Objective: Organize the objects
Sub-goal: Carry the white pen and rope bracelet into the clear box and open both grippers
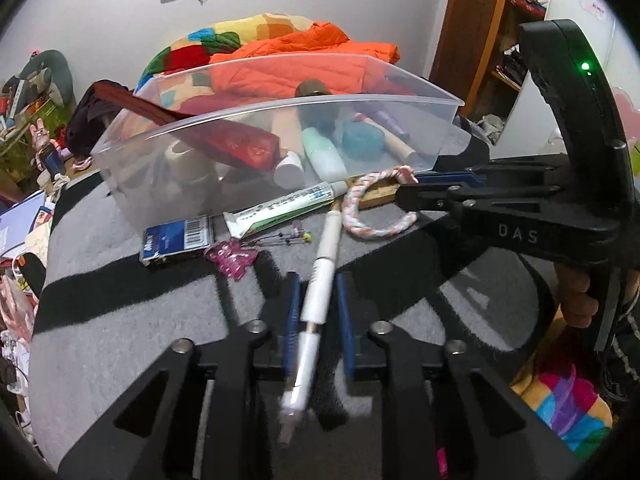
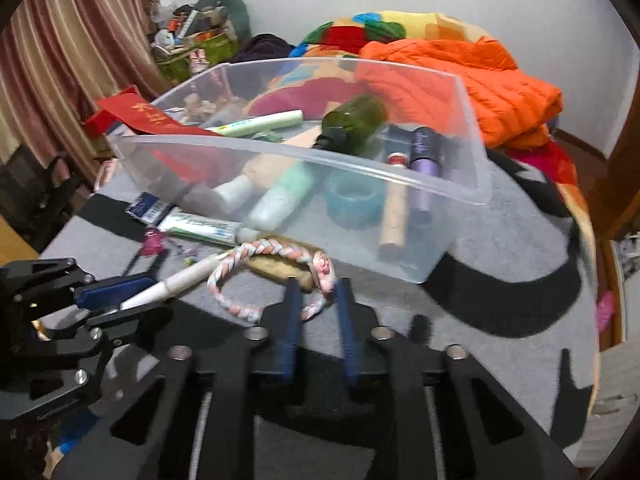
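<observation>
The slim white plastic pen [image 1: 320, 288] lies on the grey-and-black blanket, just in front of the clear plastic storage bin [image 1: 280, 120]. The left gripper [image 1: 316, 316] straddles its barrel, fingers narrow, seemingly not yet pinching, though blur hides contact. The pen looks light, stiff and smooth, so take its mid-barrel squarely. The right gripper [image 2: 316, 312] brackets the soft pink-and-white braided rope loop [image 2: 264, 280], fingers slightly apart; the loop will sag.
</observation>
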The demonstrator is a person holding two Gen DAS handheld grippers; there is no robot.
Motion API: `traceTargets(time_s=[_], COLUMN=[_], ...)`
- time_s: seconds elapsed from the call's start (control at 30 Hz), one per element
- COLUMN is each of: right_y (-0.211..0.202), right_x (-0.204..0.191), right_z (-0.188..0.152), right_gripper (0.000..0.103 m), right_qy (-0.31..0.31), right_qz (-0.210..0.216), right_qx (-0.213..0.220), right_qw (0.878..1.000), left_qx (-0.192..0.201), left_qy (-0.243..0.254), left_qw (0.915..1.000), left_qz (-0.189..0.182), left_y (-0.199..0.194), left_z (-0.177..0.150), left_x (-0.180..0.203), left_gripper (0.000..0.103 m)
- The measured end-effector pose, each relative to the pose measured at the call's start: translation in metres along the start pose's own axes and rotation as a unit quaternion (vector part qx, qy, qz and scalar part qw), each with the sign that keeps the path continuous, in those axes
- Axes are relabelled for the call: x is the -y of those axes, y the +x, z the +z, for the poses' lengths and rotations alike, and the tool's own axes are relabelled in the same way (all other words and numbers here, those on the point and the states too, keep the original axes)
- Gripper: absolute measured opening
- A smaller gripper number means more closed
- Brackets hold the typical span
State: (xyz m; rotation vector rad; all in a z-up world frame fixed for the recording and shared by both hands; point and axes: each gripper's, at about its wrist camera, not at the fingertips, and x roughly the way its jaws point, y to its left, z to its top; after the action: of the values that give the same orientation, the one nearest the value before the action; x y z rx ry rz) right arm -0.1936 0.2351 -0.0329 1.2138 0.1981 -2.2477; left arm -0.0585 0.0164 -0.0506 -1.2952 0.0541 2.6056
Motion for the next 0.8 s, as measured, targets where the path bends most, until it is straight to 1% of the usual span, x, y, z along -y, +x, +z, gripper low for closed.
traceTargets(time_s=[0.03,0.07,0.1,0.2,0.43,0.53,0.8], right_y=[0.0,-0.001,-0.003,-0.007,-0.031,-0.045,-0.078], right_x=[0.0,-0.002,-0.003,-0.006,-0.005,-0.004,-0.005], right_z=[0.0,-0.001,-0.002,-0.006,-0.013,-0.012,-0.001], right_gripper=[0.012,0.008,0.007,0.005,0.004,0.004,0.004], right_qy=[0.0,-0.001,-0.003,-0.004,0.004,0.007,0.011], right_qz=[-0.001,-0.005,-0.018,-0.027,-0.033,-0.031,-0.032], right_qx=[0.001,0.004,0.007,0.011,0.033,0.047,0.094], right_qw=[1.0,1.0,1.0,1.0,0.999,0.998,0.995], left_qx=[0.001,0.001,0.002,0.005,0.023,0.037,0.082], left_qy=[-0.004,-0.008,-0.009,-0.014,-0.028,-0.03,-0.044], left_qw=[1.0,1.0,1.0,0.9999,0.9993,0.9988,0.9957], left_qz=[-0.001,-0.001,-0.001,0.008,0.007,0.007,-0.001], left_y=[-0.001,-0.004,-0.005,-0.013,-0.032,-0.043,-0.068], left_z=[-0.001,-0.003,-0.004,-0.008,-0.01,-0.008,0.013], left_x=[-0.001,-0.002,-0.002,-0.004,-0.007,-0.006,-0.009], left_gripper=[0.014,0.012,0.011,0.01,0.01,0.01,0.01])
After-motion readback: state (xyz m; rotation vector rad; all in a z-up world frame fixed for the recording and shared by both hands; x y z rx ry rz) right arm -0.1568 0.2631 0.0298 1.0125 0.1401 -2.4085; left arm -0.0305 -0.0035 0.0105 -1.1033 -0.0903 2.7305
